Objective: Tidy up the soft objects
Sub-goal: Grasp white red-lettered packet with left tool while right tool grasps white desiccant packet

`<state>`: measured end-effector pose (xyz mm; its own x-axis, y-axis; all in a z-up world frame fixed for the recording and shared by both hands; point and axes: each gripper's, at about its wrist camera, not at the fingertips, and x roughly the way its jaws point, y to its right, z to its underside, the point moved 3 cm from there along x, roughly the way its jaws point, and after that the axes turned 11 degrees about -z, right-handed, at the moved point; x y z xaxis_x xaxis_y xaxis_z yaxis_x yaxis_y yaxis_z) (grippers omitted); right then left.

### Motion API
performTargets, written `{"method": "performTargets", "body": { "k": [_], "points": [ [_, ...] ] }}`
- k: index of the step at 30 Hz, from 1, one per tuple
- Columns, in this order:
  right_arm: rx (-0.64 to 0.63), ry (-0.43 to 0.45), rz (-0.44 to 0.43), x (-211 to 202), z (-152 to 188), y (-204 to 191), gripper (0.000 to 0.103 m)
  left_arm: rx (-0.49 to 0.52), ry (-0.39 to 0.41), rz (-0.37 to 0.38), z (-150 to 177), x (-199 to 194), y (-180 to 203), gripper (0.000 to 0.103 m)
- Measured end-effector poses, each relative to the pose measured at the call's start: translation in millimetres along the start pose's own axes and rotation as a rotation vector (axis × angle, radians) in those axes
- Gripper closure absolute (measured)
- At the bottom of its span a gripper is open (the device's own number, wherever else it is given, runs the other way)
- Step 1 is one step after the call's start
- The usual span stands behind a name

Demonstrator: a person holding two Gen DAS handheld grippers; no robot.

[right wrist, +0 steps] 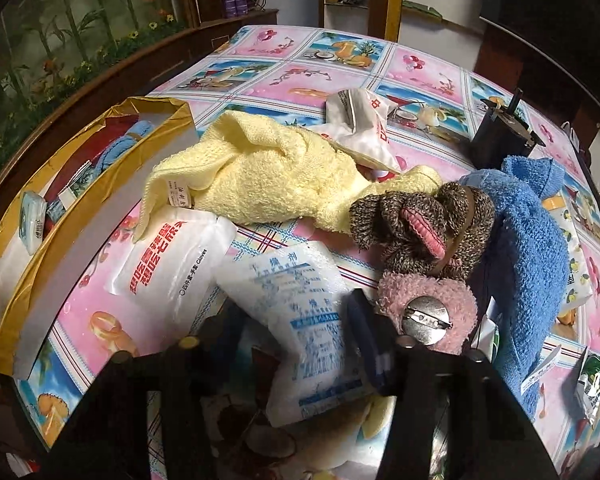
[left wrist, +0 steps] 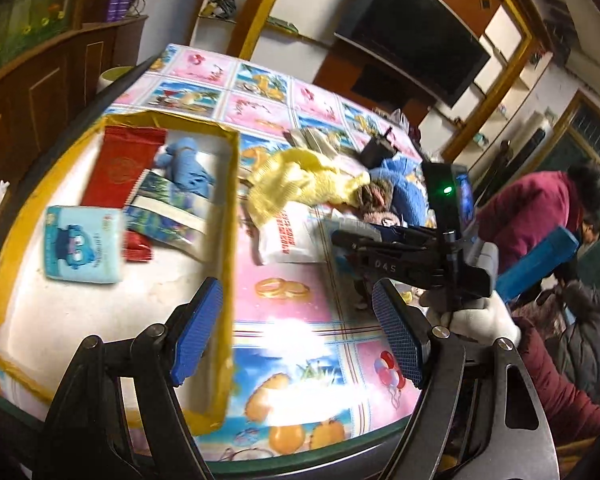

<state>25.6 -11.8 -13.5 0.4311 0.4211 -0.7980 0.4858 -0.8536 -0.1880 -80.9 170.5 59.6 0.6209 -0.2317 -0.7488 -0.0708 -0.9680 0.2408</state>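
In the right wrist view my right gripper (right wrist: 300,340) is shut on a white packet with blue print (right wrist: 300,304) that lies on the table. Just behind it sit a white gloves packet with red letters (right wrist: 168,264), a yellow towel (right wrist: 268,168), a brown knitted piece (right wrist: 412,220), a pink fluffy brooch (right wrist: 428,312) and a blue towel (right wrist: 532,232). My left gripper (left wrist: 298,336) hangs open and empty over the near right wall of the gold-rimmed box (left wrist: 230,208). The box holds a red packet (left wrist: 120,168), a blue cloth (left wrist: 188,164) and a tissue pack (left wrist: 82,250).
A patterned cloth (right wrist: 300,68) covers the table. On it are a black object (right wrist: 500,132) at the back right, another white packet (right wrist: 364,120), and snack packets (right wrist: 592,380) at the right edge. A person in a maroon jacket (left wrist: 540,208) is beyond the table.
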Motion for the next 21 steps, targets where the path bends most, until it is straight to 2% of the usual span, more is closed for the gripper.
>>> {"method": "performTargets", "body": {
  "k": [2,7,9,11,12,16,18,21],
  "points": [
    [0.023,0.008,-0.034,-5.9,4.2,3.1,0.073,0.017,-0.018,-0.014,-1.6,11.1,10.8,0.025],
    [0.069,0.040,-0.093,-21.6,22.2,14.8,0.073,0.053,-0.060,-0.072,-11.7,44.8,34.6,0.025],
    [0.089,0.059,-0.143,-28.7,30.6,20.3,0.073,0.069,-0.062,-0.125,-19.1,60.7,42.7,0.025],
    [0.098,0.082,-0.185,-34.0,38.4,25.2,0.073,0.098,-0.057,-0.209,-28.8,79.7,47.0,0.025],
    [0.102,0.090,-0.193,-36.0,41.4,26.7,0.073,0.106,-0.060,-0.258,-33.7,91.3,48.6,0.025],
    [0.125,0.100,-0.226,-37.6,41.9,31.7,0.073,0.135,-0.095,-0.370,-42.5,130.4,50.7,0.025],
    [0.123,0.101,-0.232,-38.1,42.4,31.8,0.073,0.187,-0.074,-0.437,-43.0,138.8,55.6,0.025],
    [0.120,0.100,-0.238,-38.6,43.0,31.6,0.073,0.246,-0.071,-0.489,-38.3,152.1,61.6,0.025]
  ]
}}
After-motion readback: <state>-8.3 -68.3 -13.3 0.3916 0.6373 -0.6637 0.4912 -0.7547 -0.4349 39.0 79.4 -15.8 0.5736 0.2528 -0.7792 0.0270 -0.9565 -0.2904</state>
